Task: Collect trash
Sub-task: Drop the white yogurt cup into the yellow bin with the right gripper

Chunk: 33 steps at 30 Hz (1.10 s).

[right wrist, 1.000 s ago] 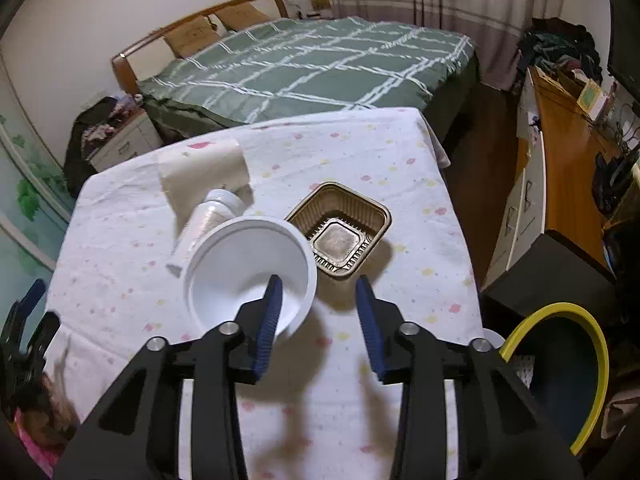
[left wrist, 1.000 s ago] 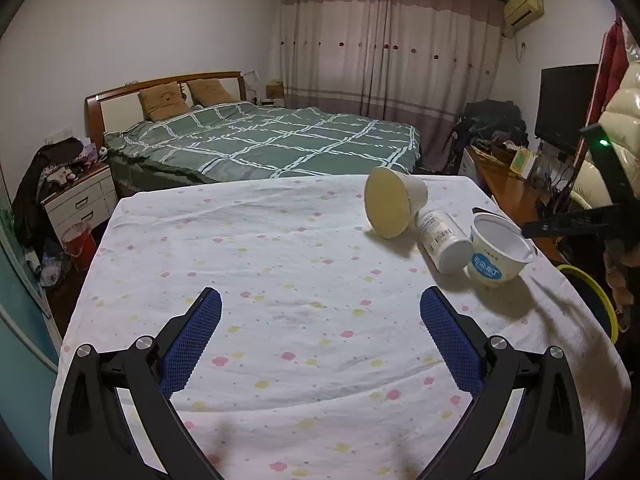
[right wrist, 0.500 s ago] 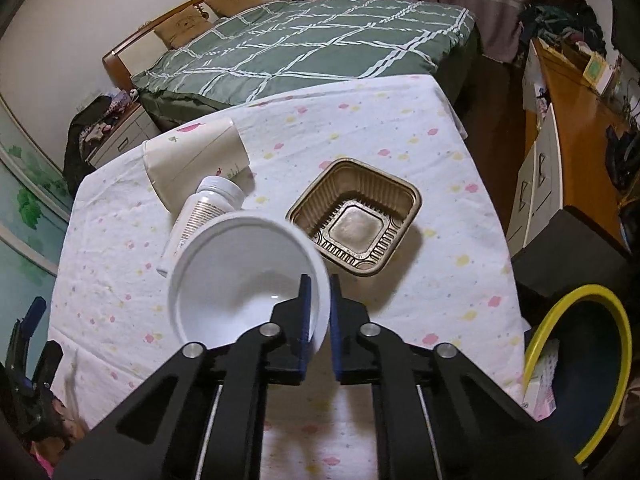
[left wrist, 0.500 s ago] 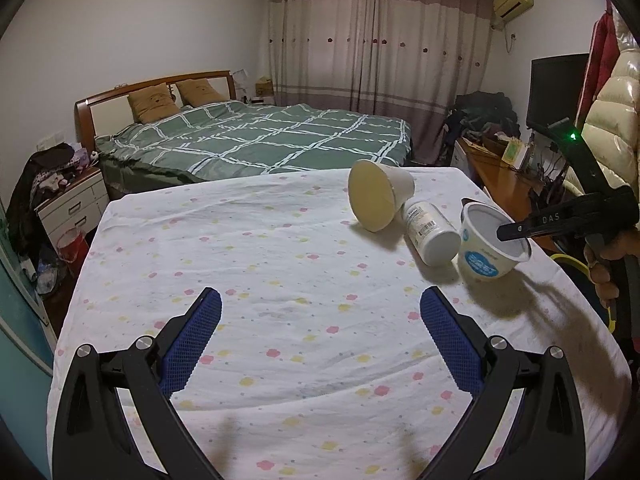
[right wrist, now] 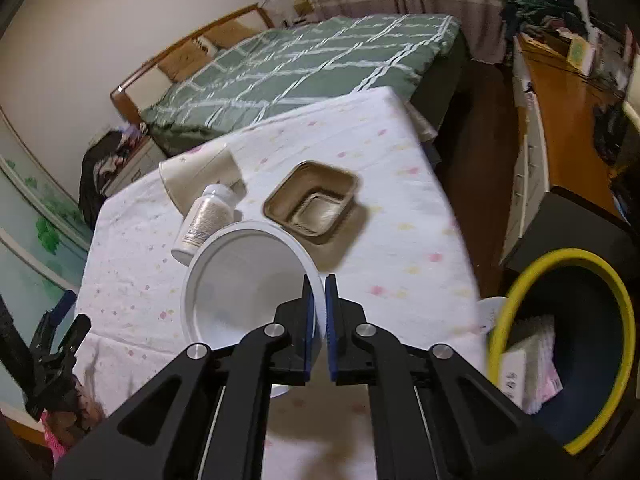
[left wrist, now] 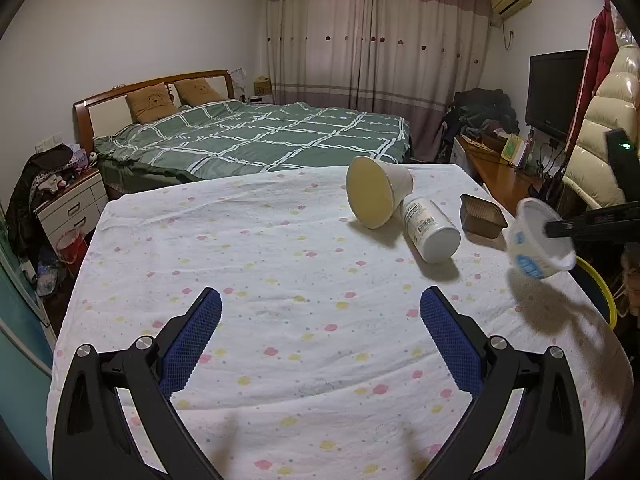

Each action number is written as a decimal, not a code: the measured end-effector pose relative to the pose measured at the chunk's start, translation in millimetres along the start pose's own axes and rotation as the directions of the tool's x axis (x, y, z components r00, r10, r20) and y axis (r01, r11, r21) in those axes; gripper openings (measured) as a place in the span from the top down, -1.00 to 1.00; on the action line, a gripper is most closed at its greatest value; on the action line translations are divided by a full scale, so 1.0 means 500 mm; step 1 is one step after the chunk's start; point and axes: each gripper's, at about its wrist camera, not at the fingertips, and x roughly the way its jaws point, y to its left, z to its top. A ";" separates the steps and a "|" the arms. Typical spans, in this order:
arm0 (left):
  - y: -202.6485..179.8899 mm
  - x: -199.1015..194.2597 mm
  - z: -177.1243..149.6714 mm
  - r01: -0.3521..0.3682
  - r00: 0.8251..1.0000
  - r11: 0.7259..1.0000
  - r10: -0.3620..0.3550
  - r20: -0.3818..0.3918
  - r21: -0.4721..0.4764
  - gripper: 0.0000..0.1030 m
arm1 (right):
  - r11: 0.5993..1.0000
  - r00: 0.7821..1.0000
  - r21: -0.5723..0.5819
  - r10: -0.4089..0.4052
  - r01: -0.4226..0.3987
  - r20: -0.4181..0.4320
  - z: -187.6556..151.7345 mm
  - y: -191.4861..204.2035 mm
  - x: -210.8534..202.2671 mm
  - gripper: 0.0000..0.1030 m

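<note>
White plastic, thin at the rim: my left gripper point(left wrist: 320, 340) waits wide and empty over the surface point(left wrist: 260, 280), while my right gripper point(right wrist: 318, 320) pinches the cup point(right wrist: 244, 280) by its wall, lifted just left of the yellow-rimmed bin point(right wrist: 560, 344). I should keep it level and release over the bin's mouth.

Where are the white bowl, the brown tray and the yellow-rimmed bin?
white bowl point(right wrist: 240, 280): right wrist view, inner wall.
brown tray point(right wrist: 312, 204): right wrist view, inside floor.
yellow-rimmed bin point(right wrist: 622, 304): right wrist view, yellow rim.
</note>
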 end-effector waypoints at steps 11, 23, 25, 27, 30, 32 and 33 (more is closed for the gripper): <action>-0.002 0.002 -0.002 -0.001 1.000 1.000 0.001 -0.002 0.003 -0.90 | 0.972 0.985 0.198 -0.147 0.127 0.091 -0.059 -0.227 -0.139 0.89; -0.003 0.008 -0.008 -0.007 1.000 1.000 0.007 -0.011 0.012 -0.90 | 0.890 0.944 0.328 -0.329 0.318 -0.021 -0.149 -0.406 -0.129 0.77; -0.002 0.008 -0.009 -0.007 1.000 1.000 0.007 -0.013 0.013 -0.90 | 0.883 0.941 0.340 -0.338 0.324 -0.017 -0.154 -0.411 -0.132 0.50; -0.003 0.008 -0.009 -0.006 1.000 1.000 0.007 -0.012 0.013 -0.90 | 0.874 0.931 0.346 -0.364 0.341 0.001 -0.157 -0.414 -0.141 0.41; -0.003 0.010 -0.010 -0.003 1.000 1.000 0.003 -0.013 0.016 -0.90 | 0.878 0.933 0.346 -0.360 0.330 0.023 -0.163 -0.411 -0.152 0.41; -0.004 0.011 -0.011 0.001 1.000 1.000 -0.001 -0.016 0.019 -0.90 | 0.885 0.933 0.330 -0.358 0.330 0.029 -0.161 -0.401 -0.153 0.40; -0.005 0.012 -0.011 0.005 1.000 1.000 -0.005 -0.017 0.020 -0.90 | 0.887 0.932 0.320 -0.361 0.332 0.032 -0.159 -0.394 -0.152 0.40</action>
